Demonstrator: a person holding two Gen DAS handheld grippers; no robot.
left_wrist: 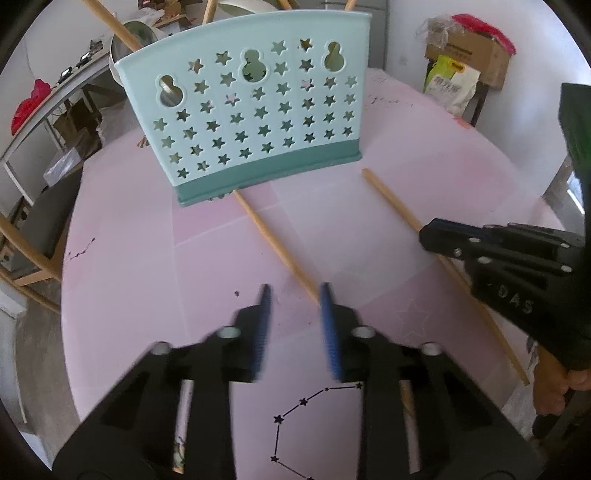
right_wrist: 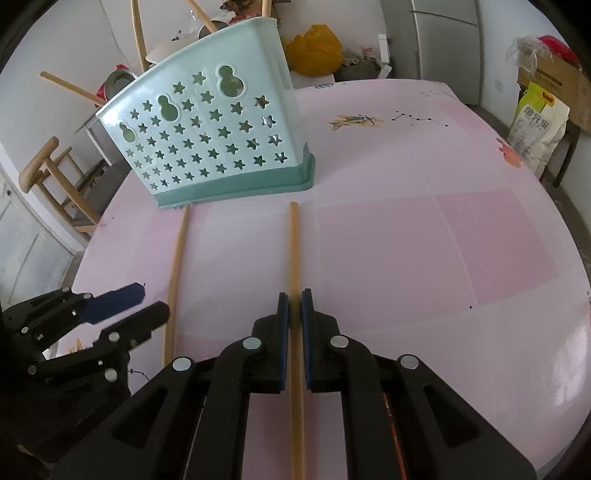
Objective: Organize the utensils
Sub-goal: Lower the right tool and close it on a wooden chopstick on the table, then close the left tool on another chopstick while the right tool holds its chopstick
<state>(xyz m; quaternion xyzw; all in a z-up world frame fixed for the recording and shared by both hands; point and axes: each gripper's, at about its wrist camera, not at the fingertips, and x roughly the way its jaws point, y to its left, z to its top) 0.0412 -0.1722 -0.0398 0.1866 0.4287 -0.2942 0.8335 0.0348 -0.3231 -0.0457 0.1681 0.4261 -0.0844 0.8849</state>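
A mint-green utensil holder (left_wrist: 255, 110) with star cut-outs stands on the pink table; it also shows in the right wrist view (right_wrist: 218, 136). Two wooden chopsticks lie in front of it. My left gripper (left_wrist: 295, 295) is open above the table, and the left chopstick (left_wrist: 273, 240) runs under its right finger. My right gripper (right_wrist: 294, 306) is shut on the right chopstick (right_wrist: 293, 251), which still lies along the table. In the left wrist view the right gripper (left_wrist: 436, 236) sits over that chopstick (left_wrist: 391, 201). The left chopstick (right_wrist: 177, 266) lies beside the left gripper (right_wrist: 147, 302).
The round pink table (right_wrist: 424, 240) has printed star patterns. Wooden chairs (right_wrist: 48, 177) stand at the left. A cardboard box and a bag (left_wrist: 450, 85) sit beyond the table's far right edge. Wooden sticks poke up from inside the holder (right_wrist: 136, 33).
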